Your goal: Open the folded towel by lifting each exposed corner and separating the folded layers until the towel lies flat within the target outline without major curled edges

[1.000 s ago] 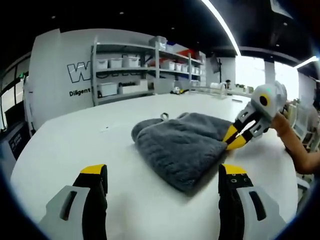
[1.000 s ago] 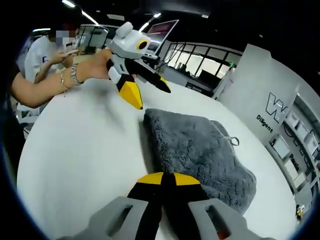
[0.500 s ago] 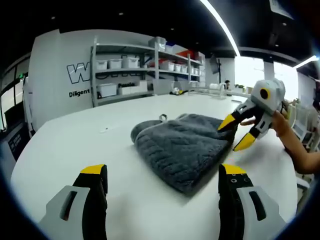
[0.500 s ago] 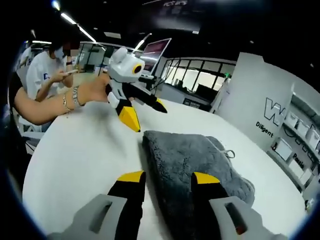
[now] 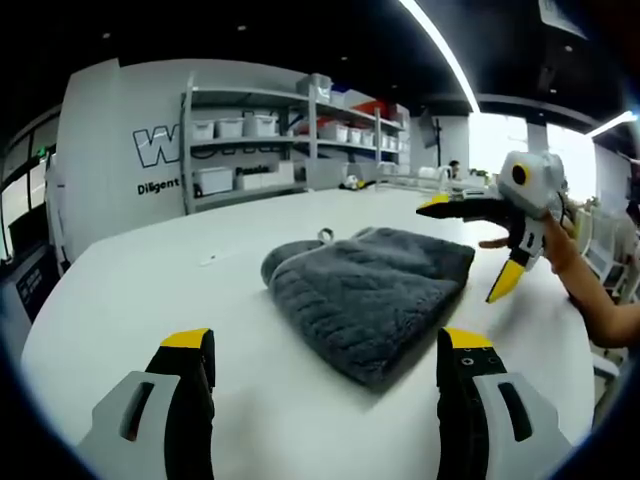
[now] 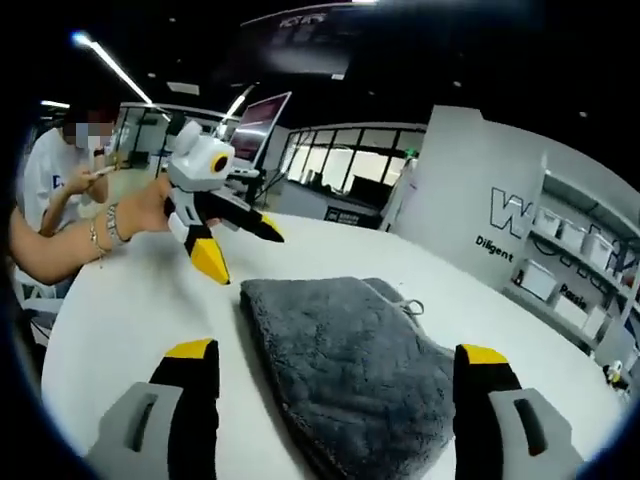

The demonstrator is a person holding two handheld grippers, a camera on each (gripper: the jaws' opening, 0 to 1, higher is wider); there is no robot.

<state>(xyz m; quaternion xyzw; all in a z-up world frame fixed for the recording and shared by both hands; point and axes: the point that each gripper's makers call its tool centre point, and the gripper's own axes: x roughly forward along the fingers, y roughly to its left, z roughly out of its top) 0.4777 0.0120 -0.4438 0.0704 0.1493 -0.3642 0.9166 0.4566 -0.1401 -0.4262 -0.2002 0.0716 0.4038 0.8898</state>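
A folded grey towel [image 5: 365, 290] lies on the white table [image 5: 140, 280], its small hanging loop [image 5: 327, 235] at the far edge. My left gripper [image 5: 325, 345] stands open just short of the towel's near edge, nothing between its jaws. My right gripper [image 5: 468, 250] hovers wide open at the towel's right corner, one jaw above it and one beside it. In the right gripper view the towel [image 6: 350, 350] lies between the open jaws of my right gripper [image 6: 335, 352]. There my left gripper [image 6: 242, 253] is open, just off the towel's far left corner.
Metal shelves [image 5: 260, 130] with white bins stand behind the table, by a wall with lettering. A forearm [image 5: 600, 300] reaches in along the table's right edge. A person in a white shirt [image 6: 60, 170] sits beyond the table. Bare tabletop surrounds the towel.
My right gripper was shut on the towel's right edge; it has let go, opened wide and lifted clear. The towel's corner settled back on the table. My left gripper stayed put.
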